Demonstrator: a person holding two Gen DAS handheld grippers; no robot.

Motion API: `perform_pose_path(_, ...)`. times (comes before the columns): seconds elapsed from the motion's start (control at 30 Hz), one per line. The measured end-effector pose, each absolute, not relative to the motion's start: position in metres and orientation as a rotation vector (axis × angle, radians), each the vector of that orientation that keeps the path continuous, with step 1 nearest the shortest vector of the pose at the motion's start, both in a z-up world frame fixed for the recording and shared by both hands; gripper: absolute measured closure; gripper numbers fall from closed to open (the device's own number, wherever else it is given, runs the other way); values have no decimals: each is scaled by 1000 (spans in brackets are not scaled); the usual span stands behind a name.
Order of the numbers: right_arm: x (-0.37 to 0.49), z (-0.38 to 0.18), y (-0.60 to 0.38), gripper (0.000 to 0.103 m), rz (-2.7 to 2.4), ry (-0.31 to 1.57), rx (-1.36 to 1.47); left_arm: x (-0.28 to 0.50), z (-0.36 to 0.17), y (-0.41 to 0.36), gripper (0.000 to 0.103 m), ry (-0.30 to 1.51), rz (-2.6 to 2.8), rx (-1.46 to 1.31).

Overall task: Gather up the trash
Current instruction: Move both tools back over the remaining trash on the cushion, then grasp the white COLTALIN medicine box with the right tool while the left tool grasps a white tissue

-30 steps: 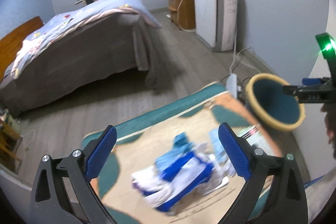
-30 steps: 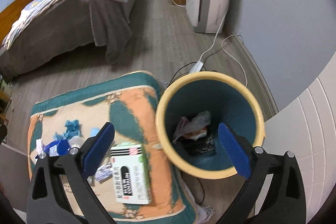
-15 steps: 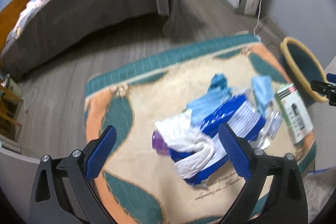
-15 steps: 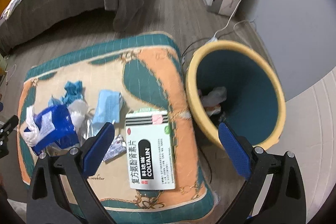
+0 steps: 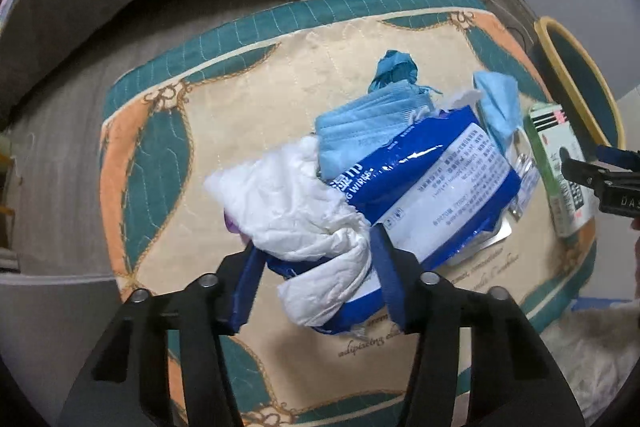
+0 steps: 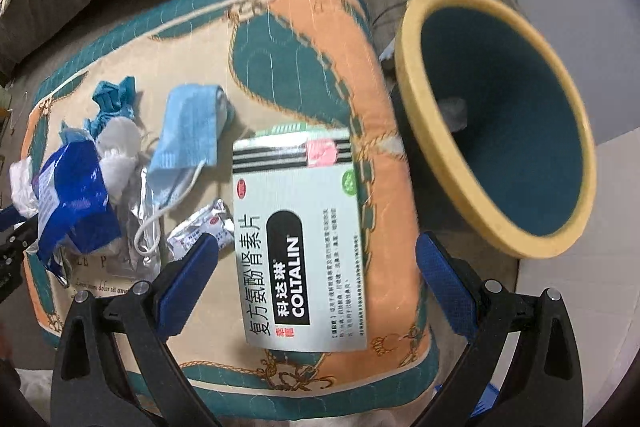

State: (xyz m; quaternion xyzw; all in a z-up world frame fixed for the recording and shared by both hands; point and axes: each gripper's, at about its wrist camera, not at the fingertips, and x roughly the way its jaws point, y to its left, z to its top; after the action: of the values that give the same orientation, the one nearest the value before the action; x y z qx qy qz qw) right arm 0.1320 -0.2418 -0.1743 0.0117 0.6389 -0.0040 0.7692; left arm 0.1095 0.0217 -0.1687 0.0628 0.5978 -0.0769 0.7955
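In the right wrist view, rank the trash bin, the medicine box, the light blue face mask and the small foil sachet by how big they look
1. trash bin
2. medicine box
3. light blue face mask
4. small foil sachet

A cushion [image 6: 340, 39] fills the middle of the right wrist frame. On it, a box [image 6: 304, 239] lies at centre, a face mask [image 6: 188, 131] to its left, and a wipes pack [image 6: 74, 195] at far left. A bin [image 6: 500, 115] stands beside the cushion, at right.
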Motion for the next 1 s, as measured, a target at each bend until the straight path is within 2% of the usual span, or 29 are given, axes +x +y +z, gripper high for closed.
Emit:
perform_pose_path(0.17,133,-183,-239,10,18,1418,26,110,-165,25,65,1266,-155,130)
perform_pose_path(0.33,129,-193,-234,31,50,1452,25,110,-149,30,75,1200,-148,118)
perform_pose_path(0.53,124,-177,-226,31,75,1403,17,107,-118,36,81,1065,-161,61)
perform_pose_path(0.83,119,-162,-227,31,93,1329,49,104,-99,37,81,975,-244,-24)
perform_pose_path(1.0,114,-168,-227,31,98,1328,33,102,-104,23,82,962,-175,144)
